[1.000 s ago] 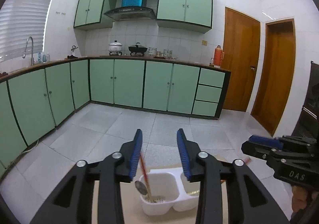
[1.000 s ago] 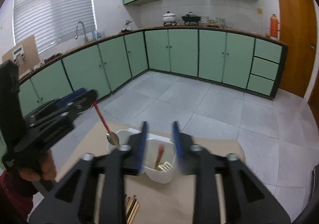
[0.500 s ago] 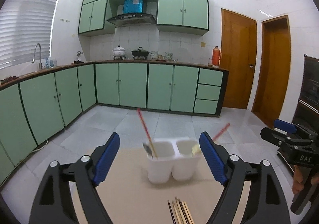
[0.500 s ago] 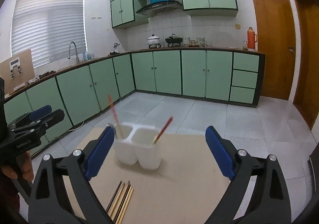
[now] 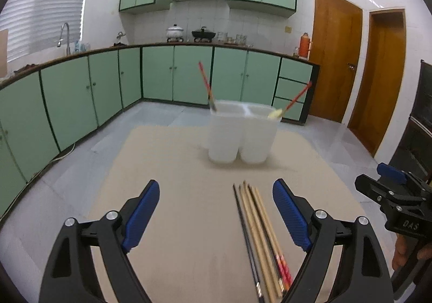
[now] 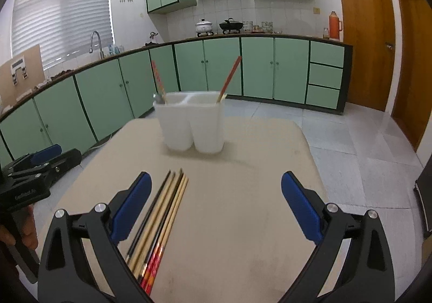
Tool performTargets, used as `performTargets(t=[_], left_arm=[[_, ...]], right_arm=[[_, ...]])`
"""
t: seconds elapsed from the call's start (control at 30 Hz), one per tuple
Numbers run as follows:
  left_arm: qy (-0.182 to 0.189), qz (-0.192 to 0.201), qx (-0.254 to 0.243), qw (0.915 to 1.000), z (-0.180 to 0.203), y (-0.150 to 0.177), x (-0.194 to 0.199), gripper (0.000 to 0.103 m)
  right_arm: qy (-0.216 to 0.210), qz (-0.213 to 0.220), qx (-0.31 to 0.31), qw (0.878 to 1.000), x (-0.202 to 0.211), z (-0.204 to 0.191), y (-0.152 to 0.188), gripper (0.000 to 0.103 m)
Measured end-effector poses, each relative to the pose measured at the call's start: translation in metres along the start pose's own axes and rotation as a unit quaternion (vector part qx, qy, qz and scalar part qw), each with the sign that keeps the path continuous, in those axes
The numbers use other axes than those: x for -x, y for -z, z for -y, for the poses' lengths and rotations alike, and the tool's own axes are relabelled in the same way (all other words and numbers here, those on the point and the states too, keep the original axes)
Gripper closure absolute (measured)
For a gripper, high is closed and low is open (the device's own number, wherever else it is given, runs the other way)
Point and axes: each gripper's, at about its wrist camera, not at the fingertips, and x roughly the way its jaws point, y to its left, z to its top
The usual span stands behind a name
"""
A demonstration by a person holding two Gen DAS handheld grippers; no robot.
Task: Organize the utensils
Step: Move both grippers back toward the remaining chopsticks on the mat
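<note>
Table: my beige table (image 5: 175,168) carries everything; I use the white holder on it as my landmark.
My left gripper (image 5: 216,195): I hover it low over the table, on the near side of the holder, jaws spread wide with nothing between the blue pads except bare tabletop and the tips of the chopsticks.
My right gripper (image 6: 216,189): level with the left and to its right, also near side of the holder, jaws wide apart and empty.
Holder (image 5: 241,133): white, two compartments, upright, toward the far edge of the table.
Chopsticks (image 5: 259,235): a loose bundle lying flat on the near side of the holder, pale wood mixed with dark ones, some with red patterned ends.
Spoon (image 6: 159,87): red handle, leaning in the holder's left compartment.
Fork (image 6: 228,81): red handle, leaning in the right compartment.
Change: a second ago both my grippers were up over the holder; since then I have drawn back and opened wider.
</note>
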Motion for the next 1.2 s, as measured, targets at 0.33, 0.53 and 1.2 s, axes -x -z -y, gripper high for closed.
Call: performTargets(t=[0.33, 0.53, 1.2], left_arm=[[-0.004, -0.056, -0.023, 0.9981, -0.002, 0.062, 0.004, 0.019], [0.009, -0.114, -0.036, 0.9928, 0.002, 0.092, 0.003, 0.019], [-0.025, -0.130, -0.019, 0.9910, 0.006, 0.111, 0.002, 0.019]], right_arm=[[-0.009, -0.062, 0.015, 0.998, 0.003, -0.021, 0.063, 0.009], [-0.032, -0.129, 0.038, 0.990, 0.001, -0.034, 0.099, 0.009], [-0.015, -0.151, 0.062, 0.986, -0.003, -0.061, 0.126, 0.032]])
